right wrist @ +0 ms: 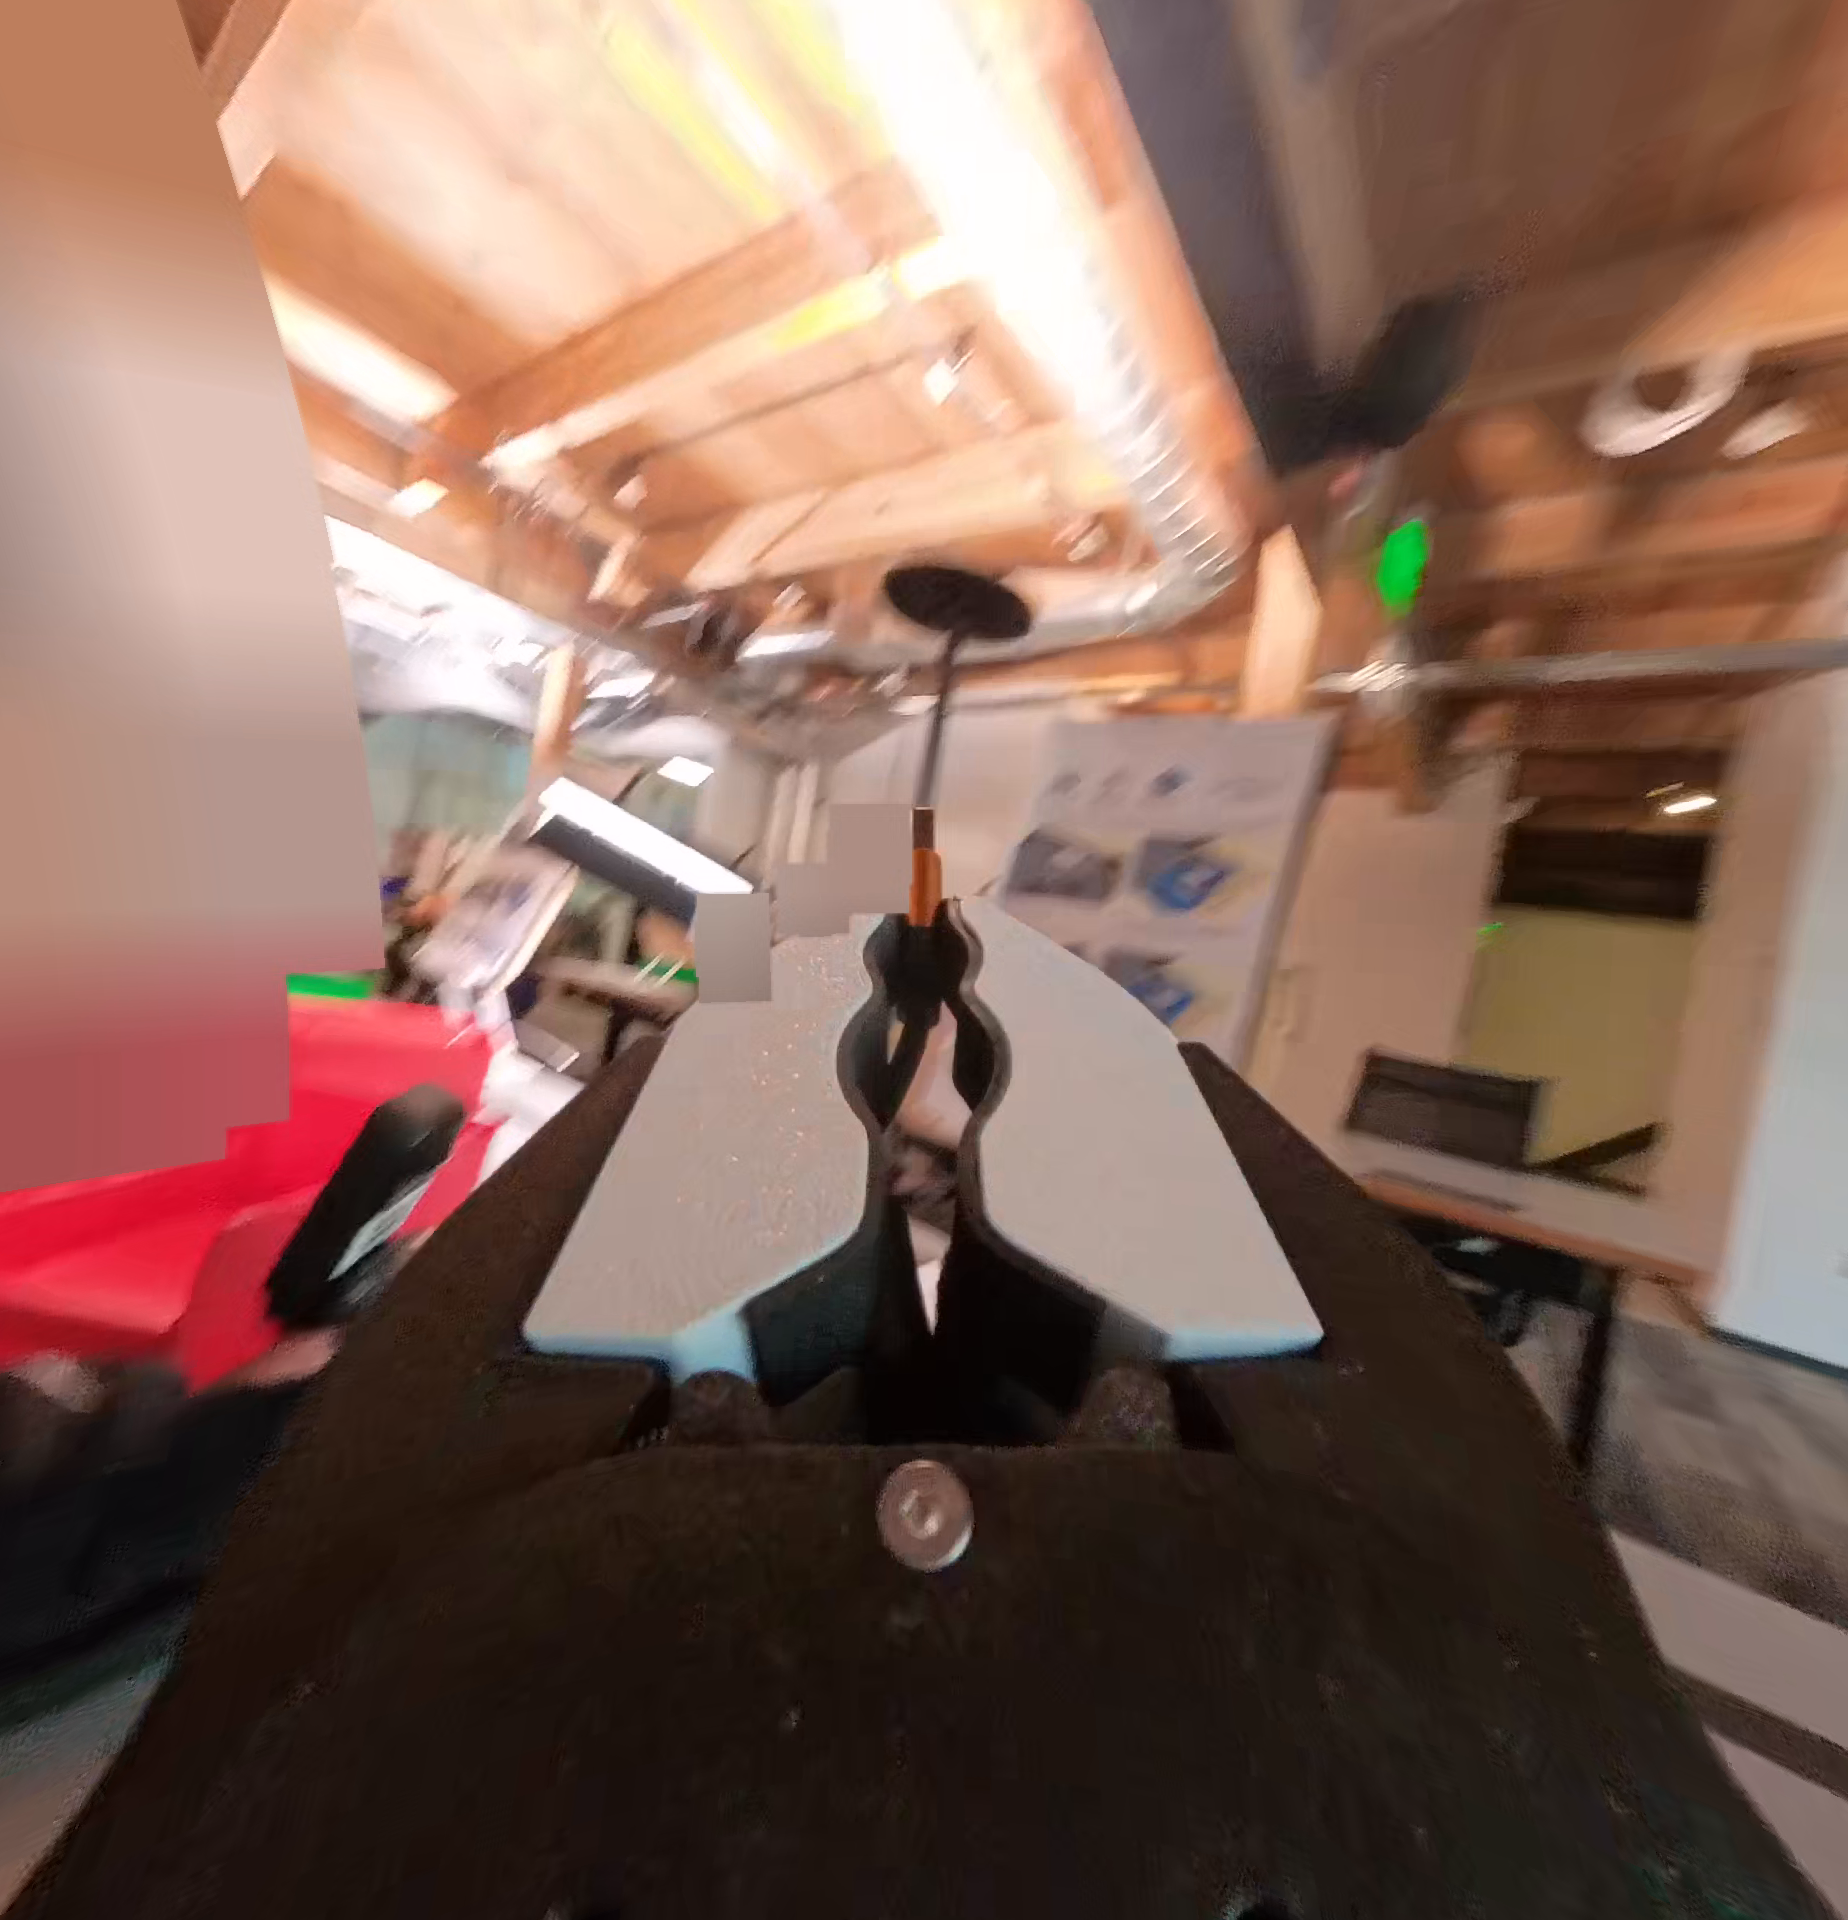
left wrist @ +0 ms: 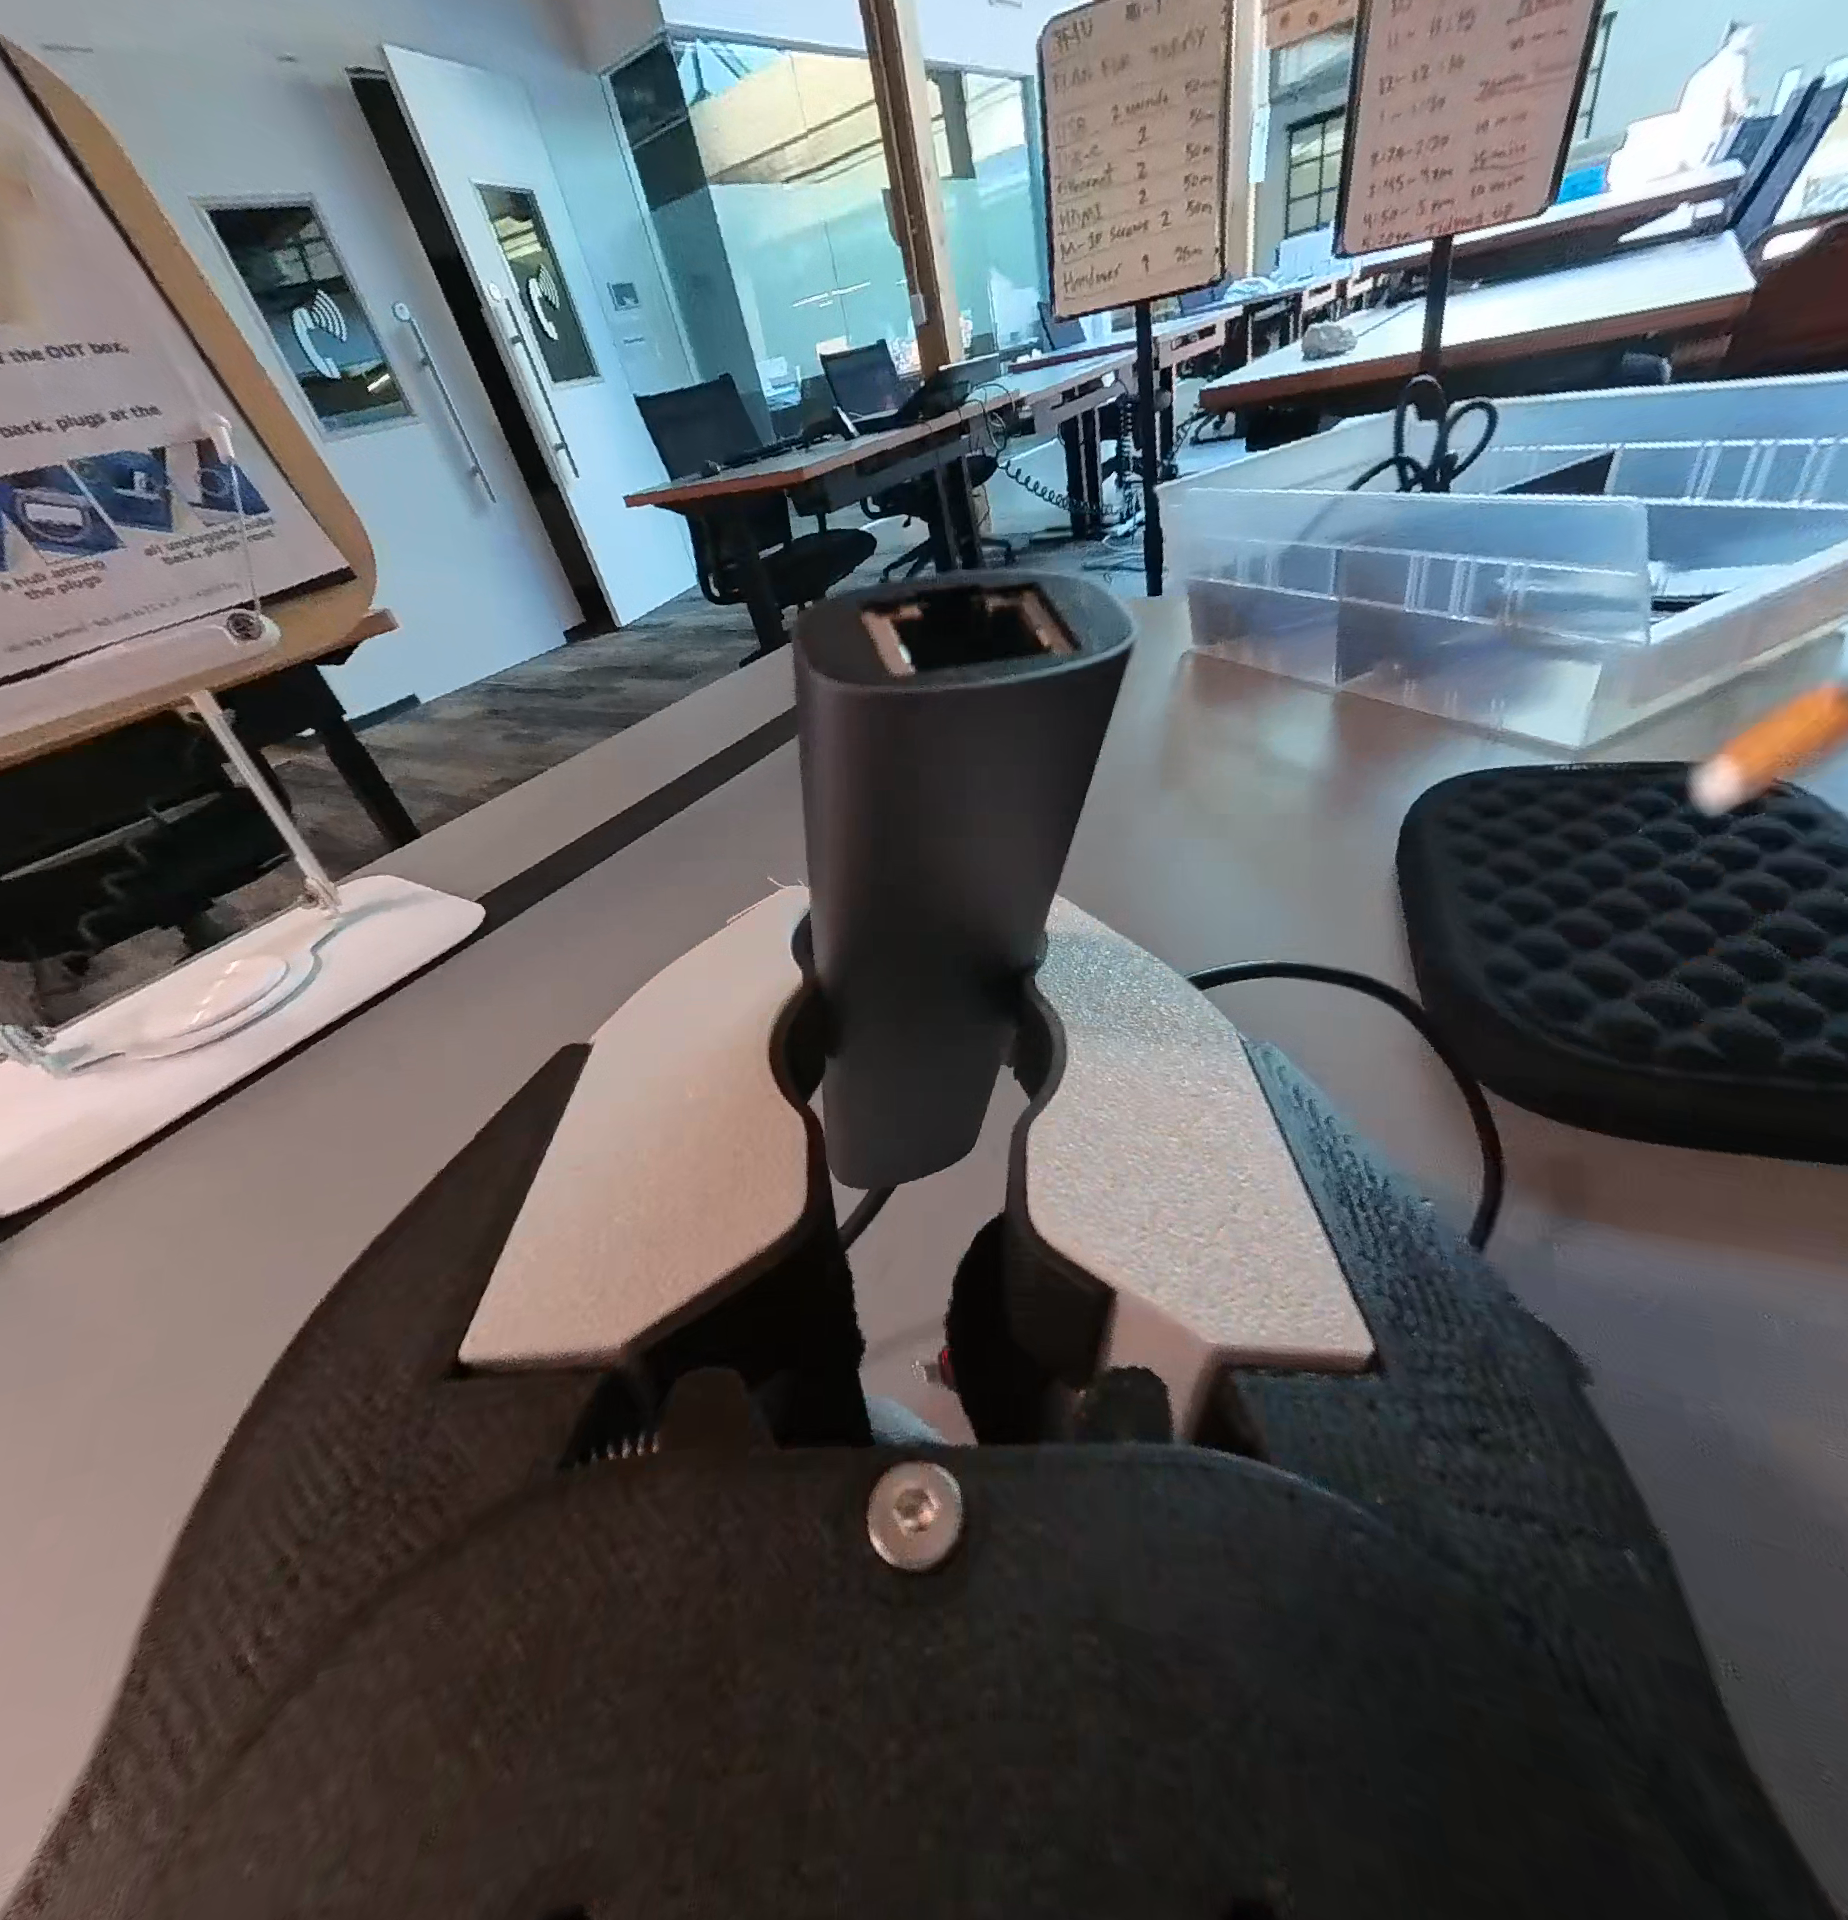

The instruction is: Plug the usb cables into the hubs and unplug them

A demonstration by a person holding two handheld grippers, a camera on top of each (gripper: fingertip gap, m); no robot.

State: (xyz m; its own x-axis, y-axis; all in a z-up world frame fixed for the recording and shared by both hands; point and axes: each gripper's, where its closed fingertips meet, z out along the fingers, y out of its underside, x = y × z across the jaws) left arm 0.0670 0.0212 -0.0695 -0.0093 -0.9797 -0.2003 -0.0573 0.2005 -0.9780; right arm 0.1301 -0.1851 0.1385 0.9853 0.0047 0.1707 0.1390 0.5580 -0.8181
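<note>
the left gripper (left wrist: 925,1023) is clamping a dark grey hub (left wrist: 946,831) between its pale fingers (left wrist: 691,1122), holding it upright above the grey table (left wrist: 608,914) with its open port end facing up and away; a thin black cord (left wrist: 1419,1049) is trailing from its lower end and looping over the table to the right. the right gripper (right wrist: 925,925) is closed tight on a usb cable (right wrist: 922,883), the orange plug body with its metal tip sticking out just past the fingertips, and in the right wrist view it is pointing up toward the ceiling, well off the hub. in the left wrist view that same plug (left wrist: 1782,743) is showing blurred at the far right, above a black honeycomb pad (left wrist: 1668,935) and well apart from the hub. the step in hand appears to be bringing plug and port together, or parting them; the frames do not settle which. to plug well, the left gripper should be keeping the hub steady, since the grip sits low on the body and the top could be levering sideways under a push. the right gripper should be turning the plug down until its axis is lining up with a port, squaring the flat metal tip to the slot, then pressing straight in without rocking. which side ports the hub carries cannot be told here; only the end socket is showing. a clear bin (left wrist: 1522,582) is standing far right, a sign stand (left wrist: 224,966) at left.
</note>
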